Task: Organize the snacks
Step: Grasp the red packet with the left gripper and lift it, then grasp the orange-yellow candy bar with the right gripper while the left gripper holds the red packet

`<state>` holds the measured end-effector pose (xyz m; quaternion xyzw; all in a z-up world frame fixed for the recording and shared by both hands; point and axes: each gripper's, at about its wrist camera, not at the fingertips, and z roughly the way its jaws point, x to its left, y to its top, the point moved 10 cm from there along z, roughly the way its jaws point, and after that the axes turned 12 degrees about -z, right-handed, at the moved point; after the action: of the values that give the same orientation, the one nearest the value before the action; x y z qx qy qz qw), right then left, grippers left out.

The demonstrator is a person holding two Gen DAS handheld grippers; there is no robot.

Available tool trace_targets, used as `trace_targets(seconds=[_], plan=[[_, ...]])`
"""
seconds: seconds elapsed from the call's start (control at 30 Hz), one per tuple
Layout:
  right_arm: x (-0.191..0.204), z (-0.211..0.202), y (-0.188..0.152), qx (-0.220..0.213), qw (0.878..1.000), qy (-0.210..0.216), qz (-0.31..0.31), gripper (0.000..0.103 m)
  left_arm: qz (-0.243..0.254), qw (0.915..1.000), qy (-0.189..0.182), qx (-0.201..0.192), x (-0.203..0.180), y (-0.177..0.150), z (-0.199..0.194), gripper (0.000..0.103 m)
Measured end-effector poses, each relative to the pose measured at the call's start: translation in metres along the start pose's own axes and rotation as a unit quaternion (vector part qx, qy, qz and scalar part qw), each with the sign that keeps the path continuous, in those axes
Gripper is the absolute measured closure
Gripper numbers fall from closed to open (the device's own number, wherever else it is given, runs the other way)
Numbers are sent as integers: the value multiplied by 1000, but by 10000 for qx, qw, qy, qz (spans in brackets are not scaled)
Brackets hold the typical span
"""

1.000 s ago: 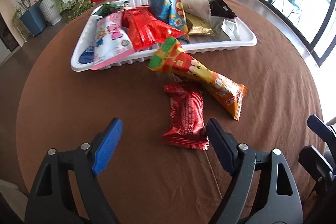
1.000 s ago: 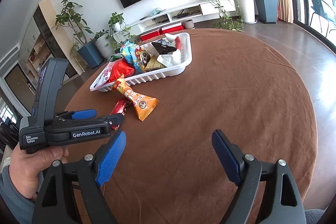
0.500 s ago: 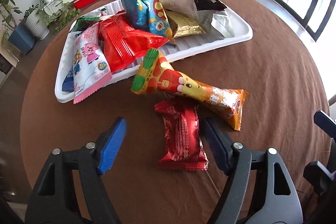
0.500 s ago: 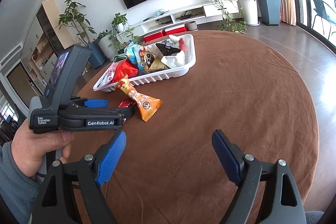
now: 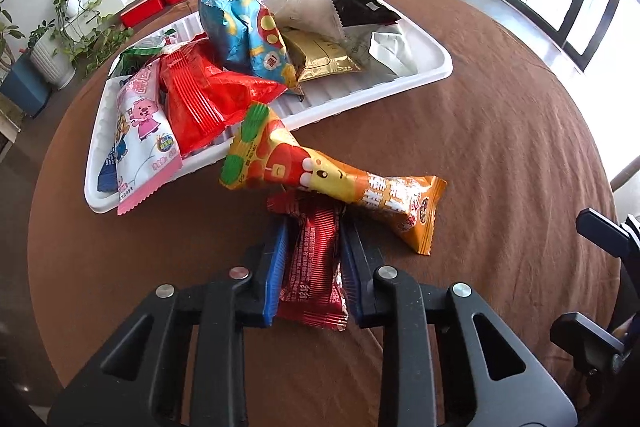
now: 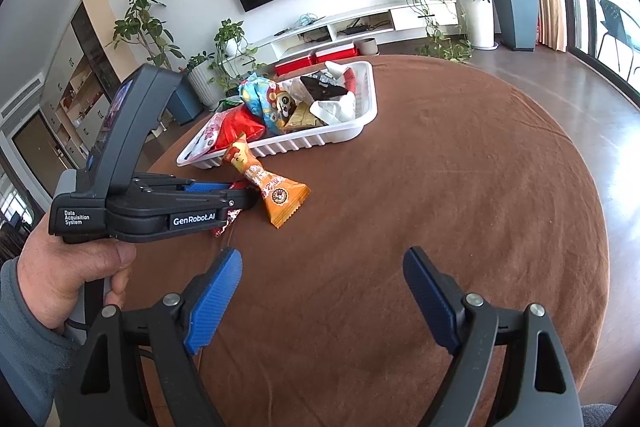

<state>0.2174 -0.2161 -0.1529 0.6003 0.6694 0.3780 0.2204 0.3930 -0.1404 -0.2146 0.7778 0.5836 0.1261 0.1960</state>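
My left gripper (image 5: 314, 227) is shut on a dark red snack packet (image 5: 312, 267) that lies on the brown table; its blue pads press both long sides. An orange cartoon snack packet (image 5: 332, 183) lies across the red packet's far end, leaning on the white tray (image 5: 424, 75). The tray holds several snacks, among them a blue bag (image 5: 248, 35), a red bag (image 5: 200, 95) and a pink packet (image 5: 140, 131). My right gripper (image 6: 322, 275) is open and empty above bare table. The right wrist view shows the left gripper (image 6: 240, 195) beside the orange packet (image 6: 276, 195).
The round table (image 6: 440, 187) has a brown cloth; its edge curves close on the right. The right gripper's parts show at the right edge of the left wrist view (image 5: 604, 239). Potted plants and a TV stand are far behind.
My left gripper moved forward over the dark red packet and closed on it. The right gripper stayed open and nearly still.
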Motion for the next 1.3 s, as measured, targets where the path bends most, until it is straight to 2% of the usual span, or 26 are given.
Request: trace_targets(seconds=[0.1,0.23,0.47,0.63,0.77,0.93,1.07,1.17,1.2,1.3], plan=[[2,4,1,106,9999,80,-53,17,-6,10000,-37,-4,4,-5,-2,79],[12,16,9,399,9976,173,-544,17,-126,9998,-131,-47,22,-23,-12,79],[44,59,36,889,9790,376,-1793,19,-472,9985,-244,-117,65,-53,-24,80],[55,91,56,1232,9653,324,-2279,26,-710,9967,-337,-202,89,-88,-42,80],[61,110,57,1490,9569,271,-2477,31,-878,9947,-473,-262,99,-102,-50,80],[64,129,49,1905,9475,199,-2561,46,-896,9943,-511,-278,92,-116,-61,80],[64,127,48,1959,9477,248,-2509,52,-917,9938,-549,-294,89,-117,-62,80],[62,123,46,1983,9506,281,-2372,65,-929,9936,-557,-306,89,-115,-61,80],[63,121,44,2000,9507,284,-2353,75,-941,9935,-568,-309,89,-114,-61,80],[63,112,36,2039,9531,354,-2210,78,-972,9930,-580,-330,91,-117,-64,80]])
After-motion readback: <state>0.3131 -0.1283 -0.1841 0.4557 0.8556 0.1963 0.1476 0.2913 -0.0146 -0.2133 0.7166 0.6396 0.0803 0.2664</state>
